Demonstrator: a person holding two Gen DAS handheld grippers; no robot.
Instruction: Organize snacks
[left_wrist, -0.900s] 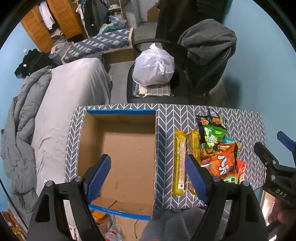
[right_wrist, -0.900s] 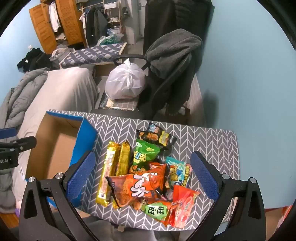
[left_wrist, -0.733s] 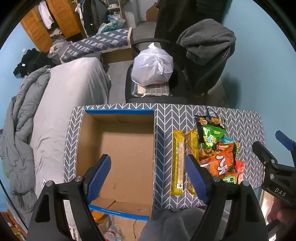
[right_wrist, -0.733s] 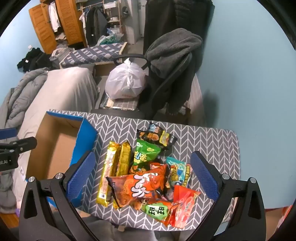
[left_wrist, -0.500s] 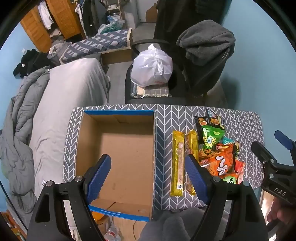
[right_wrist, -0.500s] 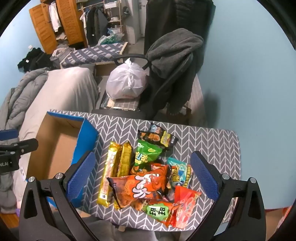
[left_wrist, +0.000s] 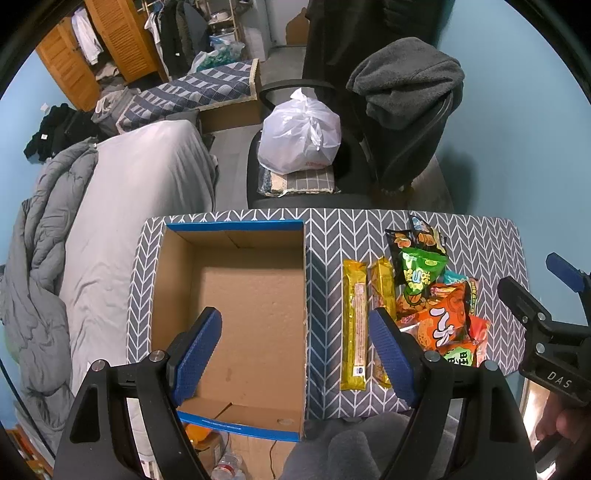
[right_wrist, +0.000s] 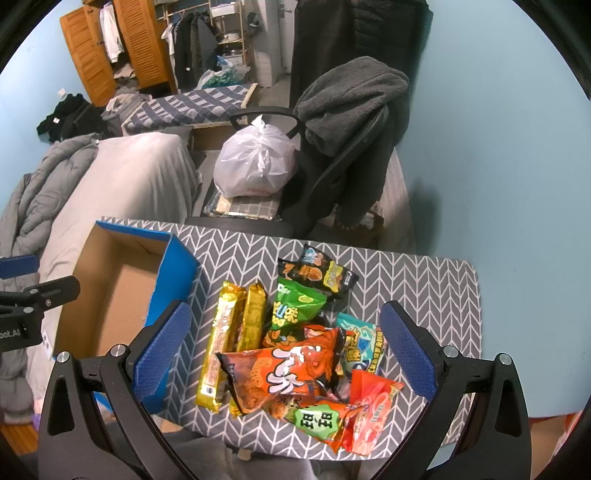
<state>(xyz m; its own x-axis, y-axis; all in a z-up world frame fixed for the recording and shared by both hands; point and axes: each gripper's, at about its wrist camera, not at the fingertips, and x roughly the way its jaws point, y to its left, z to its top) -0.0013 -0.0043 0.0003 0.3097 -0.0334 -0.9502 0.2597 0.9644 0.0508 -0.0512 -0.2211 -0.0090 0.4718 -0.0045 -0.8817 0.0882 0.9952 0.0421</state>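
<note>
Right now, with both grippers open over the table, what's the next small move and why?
Probably lower the right gripper onto the big orange bag: it lies on top of the snack pile, right between the open pads. The cardboard box is empty, and neither gripper holds anything, so the first pick comes next.

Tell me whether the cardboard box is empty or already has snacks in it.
Empty. The cardboard box shows only its bare brown floor; the snack packets all lie on the table beside it.
</note>
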